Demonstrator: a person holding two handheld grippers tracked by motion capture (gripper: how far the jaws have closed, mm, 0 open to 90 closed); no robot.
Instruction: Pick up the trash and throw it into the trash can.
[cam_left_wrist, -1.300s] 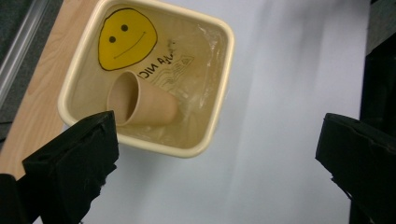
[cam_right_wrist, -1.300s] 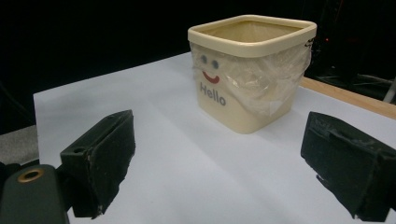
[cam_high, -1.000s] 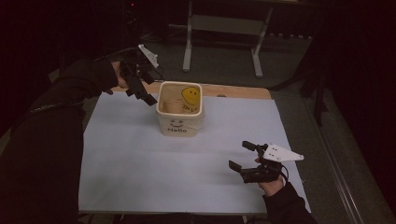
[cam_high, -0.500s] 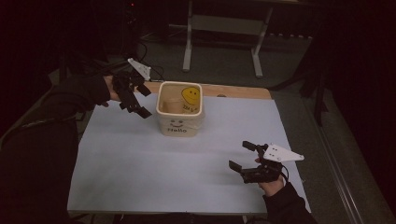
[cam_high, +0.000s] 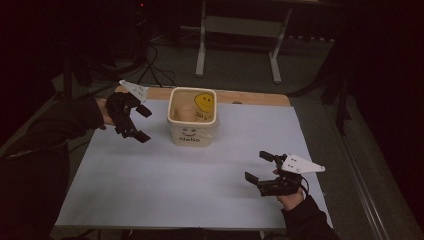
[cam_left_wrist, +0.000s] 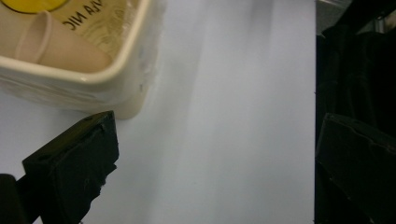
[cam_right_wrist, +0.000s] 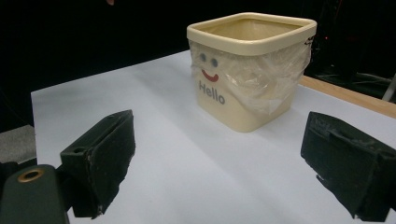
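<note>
The cream tub (cam_high: 192, 120) is reading "Hello" under a smiley; both hand-held grippers, left (cam_high: 140, 122) and right (cam_high: 260, 166), are gaping empty.

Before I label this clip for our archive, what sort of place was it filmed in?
Probably a dim lab or workshop set up for recording: a table under a white sheet, a cream "Hello" tub on it, metal stand legs and cables on the floor behind.

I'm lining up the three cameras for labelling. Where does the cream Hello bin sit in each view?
High view: the Hello bin stands upper centre, at the far end of the white sheet.
Left gripper view: its rim corner fills the top left, a paper cup inside.
Right gripper view: upper centre-right, face side showing, plastic liner over the wall.
Shared landmark: the bin's thick cream rim.
</note>
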